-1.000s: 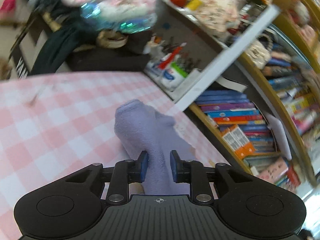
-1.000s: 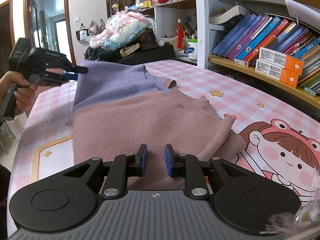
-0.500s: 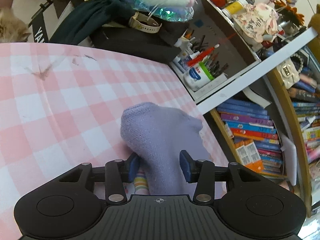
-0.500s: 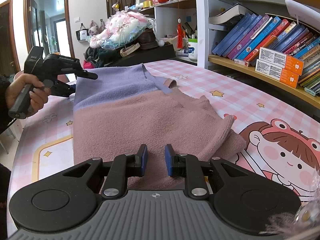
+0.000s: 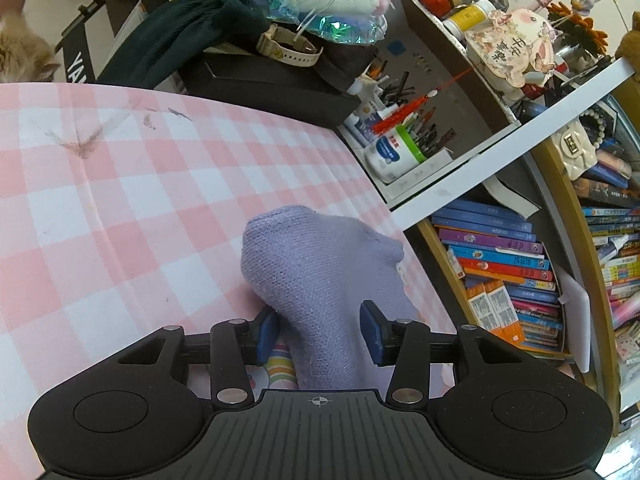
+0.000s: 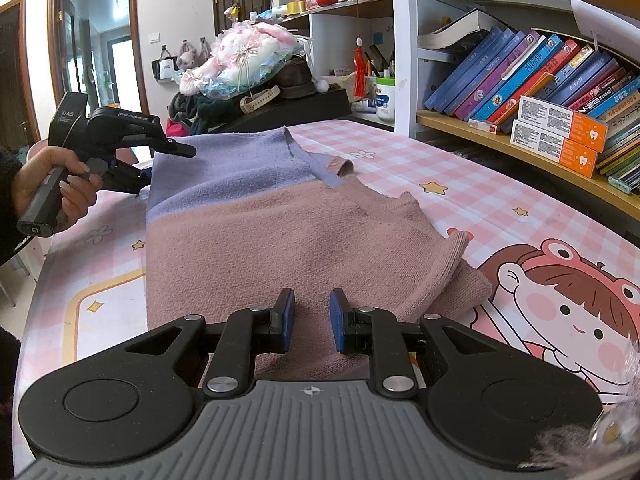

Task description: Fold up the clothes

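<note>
A knit sweater, lilac on top and dusty pink below [image 6: 288, 236], lies folded on the pink checked tablecloth [image 6: 460, 176]. In the left wrist view its lilac shoulder corner [image 5: 320, 276] bulges up between the fingers of my left gripper [image 5: 318, 334], which is open, the pads standing apart on either side of the cloth. The left gripper also shows in the right wrist view [image 6: 160, 160] at the sweater's far left corner. My right gripper [image 6: 312, 320] is at the pink hem, its pads a little apart over the cloth, not pinching it.
A bookshelf [image 6: 540, 92] with books runs along the table's right side. A black box with a plush bundle [image 6: 248, 60] stands at the far end. A pen cup [image 5: 400, 148] sits in a shelf niche. A cartoon print [image 6: 560, 300] covers the cloth at right.
My left gripper has opened, letting go of the lilac corner, which now rests lower by the table. The right gripper's pads have parted slightly and it has stayed in place.
</note>
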Available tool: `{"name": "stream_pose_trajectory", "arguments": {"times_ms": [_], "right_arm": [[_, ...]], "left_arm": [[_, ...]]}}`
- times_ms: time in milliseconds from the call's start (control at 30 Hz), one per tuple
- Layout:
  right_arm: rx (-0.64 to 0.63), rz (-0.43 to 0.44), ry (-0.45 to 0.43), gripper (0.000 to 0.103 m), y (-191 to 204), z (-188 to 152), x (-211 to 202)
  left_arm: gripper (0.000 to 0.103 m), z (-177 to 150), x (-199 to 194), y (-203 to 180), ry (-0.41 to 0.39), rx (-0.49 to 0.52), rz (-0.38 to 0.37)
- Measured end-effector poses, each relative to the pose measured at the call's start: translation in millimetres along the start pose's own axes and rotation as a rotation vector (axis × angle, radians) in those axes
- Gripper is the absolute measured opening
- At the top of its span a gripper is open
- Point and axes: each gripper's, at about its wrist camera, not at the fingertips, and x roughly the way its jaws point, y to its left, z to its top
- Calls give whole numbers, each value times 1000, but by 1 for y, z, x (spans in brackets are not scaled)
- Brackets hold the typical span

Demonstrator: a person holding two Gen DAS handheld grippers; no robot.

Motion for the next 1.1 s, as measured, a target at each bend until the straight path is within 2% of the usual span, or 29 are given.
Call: {"name": "stream_pose_trajectory", "arguments": {"times_ms": [133,233,1100], "right_arm": [[-1,0,0,19,0,0,0],[-1,0,0,19,0,0,0],[-4,-2,1,19,1,0,0]], "left_arm": [[44,0,0,0,1,-3,-1],[39,0,0,0,-1,0,-2],[39,0,1,1,-5,21,-10]]}}
